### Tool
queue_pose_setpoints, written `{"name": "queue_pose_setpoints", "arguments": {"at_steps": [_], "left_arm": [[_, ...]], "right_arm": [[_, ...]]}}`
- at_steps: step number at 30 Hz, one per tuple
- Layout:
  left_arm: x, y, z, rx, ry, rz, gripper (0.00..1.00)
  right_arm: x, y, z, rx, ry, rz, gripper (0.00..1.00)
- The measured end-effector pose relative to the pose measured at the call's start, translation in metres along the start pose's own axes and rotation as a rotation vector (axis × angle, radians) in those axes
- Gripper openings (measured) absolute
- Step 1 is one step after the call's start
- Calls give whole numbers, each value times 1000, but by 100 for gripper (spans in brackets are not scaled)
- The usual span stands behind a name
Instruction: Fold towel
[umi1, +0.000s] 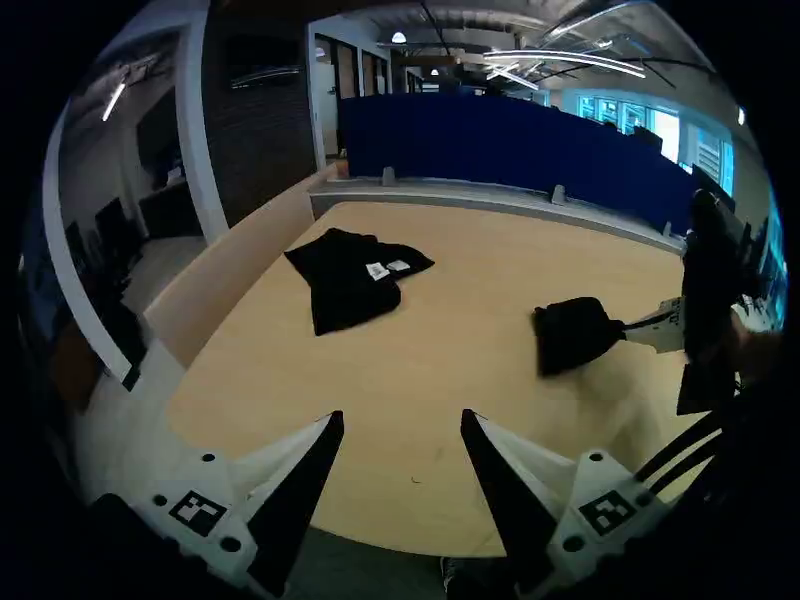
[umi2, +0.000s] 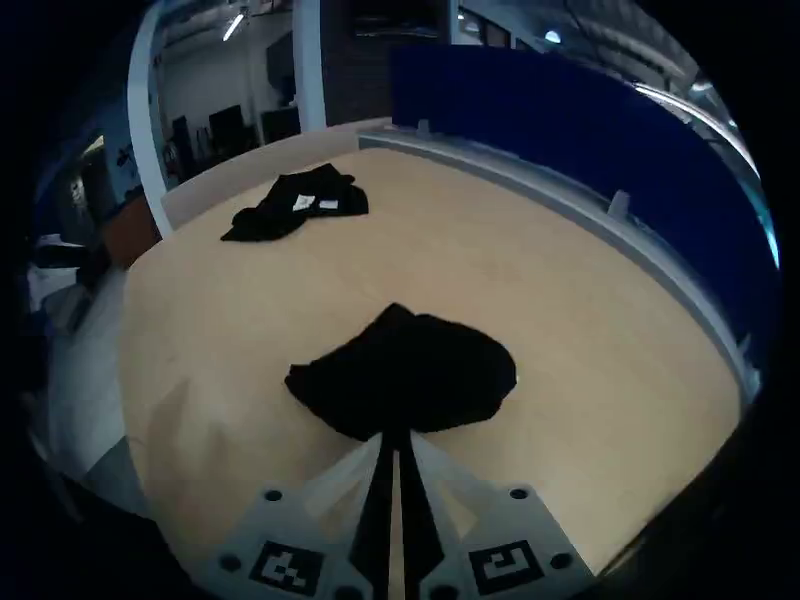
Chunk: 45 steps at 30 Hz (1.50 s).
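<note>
Right gripper (umi2: 396, 448) pinches the crumpled towel (umi2: 410, 375); left gripper (umi1: 400, 425) hangs spread over the table (umi1: 470, 260). Folding looks barely begun; another cloth (umi1: 350, 280) waits.

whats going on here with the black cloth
A person works two tools over a wooden table. The right hand-held gripper is shut on the edge of a bunched black towel lying on the table. The left hand-held gripper is open and empty above the near edge. A second black cloth lies crumpled farther back.
</note>
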<state>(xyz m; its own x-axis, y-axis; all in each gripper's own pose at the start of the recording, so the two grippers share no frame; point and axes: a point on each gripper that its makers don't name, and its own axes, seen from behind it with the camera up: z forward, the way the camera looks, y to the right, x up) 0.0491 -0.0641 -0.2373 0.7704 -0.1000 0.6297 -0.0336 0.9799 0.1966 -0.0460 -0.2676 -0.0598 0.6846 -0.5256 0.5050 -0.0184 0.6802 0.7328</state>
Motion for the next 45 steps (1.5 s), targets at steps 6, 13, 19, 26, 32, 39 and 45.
{"name": "queue_pose_setpoints", "arguments": {"at_steps": [6,13,19,26,32,39,45], "left_arm": [[13,6,3,-17,23,23,86],[28,18,6,-51,49,38,86],[39,31,9,-80,67,56,87],[47,47,13,-105,77,75,86],[51,58,15,-114,78,87,86],[54,66,16,-116,76,100,86],[54,74,18,-120,66,99,86]], "right_arm": [[40,13,-31,-3,50,-37,4],[78,31,-76,12,80,-68,4],[94,59,-110,-13,89,-94,4],[95,96,-140,-49,93,-91,3],[93,133,-163,-74,98,-79,3],[80,181,-189,-104,91,-55,3],[63,224,-208,-140,71,-47,3]]}}
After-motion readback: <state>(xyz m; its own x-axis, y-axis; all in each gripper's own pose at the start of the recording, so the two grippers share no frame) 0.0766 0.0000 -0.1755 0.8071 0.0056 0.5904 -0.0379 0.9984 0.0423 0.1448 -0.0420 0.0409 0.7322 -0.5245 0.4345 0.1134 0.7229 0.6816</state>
